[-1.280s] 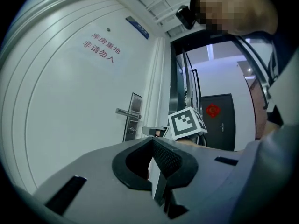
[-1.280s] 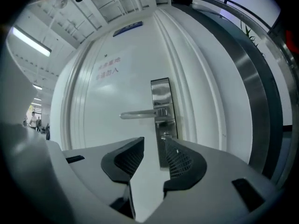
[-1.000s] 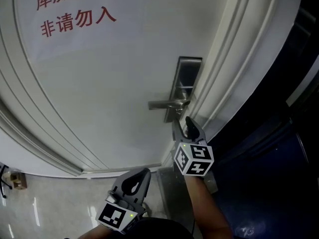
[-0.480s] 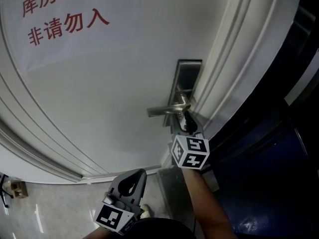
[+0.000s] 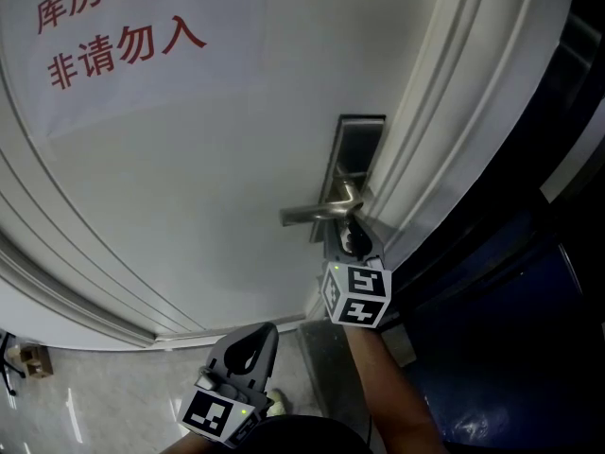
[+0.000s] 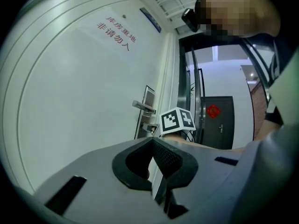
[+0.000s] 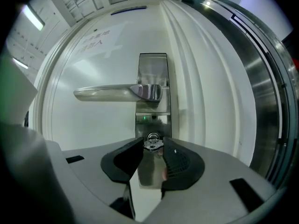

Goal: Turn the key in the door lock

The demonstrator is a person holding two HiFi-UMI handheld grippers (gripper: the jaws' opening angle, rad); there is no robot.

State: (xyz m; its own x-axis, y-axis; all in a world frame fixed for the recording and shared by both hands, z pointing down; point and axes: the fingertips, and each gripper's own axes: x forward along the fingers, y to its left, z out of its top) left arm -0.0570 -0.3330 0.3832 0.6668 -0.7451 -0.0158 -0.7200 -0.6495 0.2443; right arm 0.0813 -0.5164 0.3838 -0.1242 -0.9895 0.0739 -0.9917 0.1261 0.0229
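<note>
A steel lock plate (image 7: 153, 69) with a lever handle (image 7: 112, 93) sits on the white door (image 5: 189, 159). Below the handle a small silver key (image 7: 153, 143) sticks out of the lock, under a green light (image 7: 144, 118). My right gripper (image 7: 153, 146) points level at the door, and its jaws have just been closing with the key head between the tips. Both tips touch the key's edges. In the head view the right gripper (image 5: 352, 239) hides the key under the handle (image 5: 317, 213). My left gripper (image 5: 260, 334) hangs low and back from the door, shut and holding nothing.
Red characters (image 5: 123, 50) are printed on the door's upper left. The moulded door frame (image 5: 444, 112) runs just right of the lock, with dark glass (image 5: 529, 301) beyond it. Tiled floor (image 5: 95, 405) lies below. A dark door with a red ornament (image 6: 214, 111) stands down the corridor.
My right gripper has moved up from below the handle to the lock, and its marker cube has rolled slightly. The left gripper has drifted a little lower and left.
</note>
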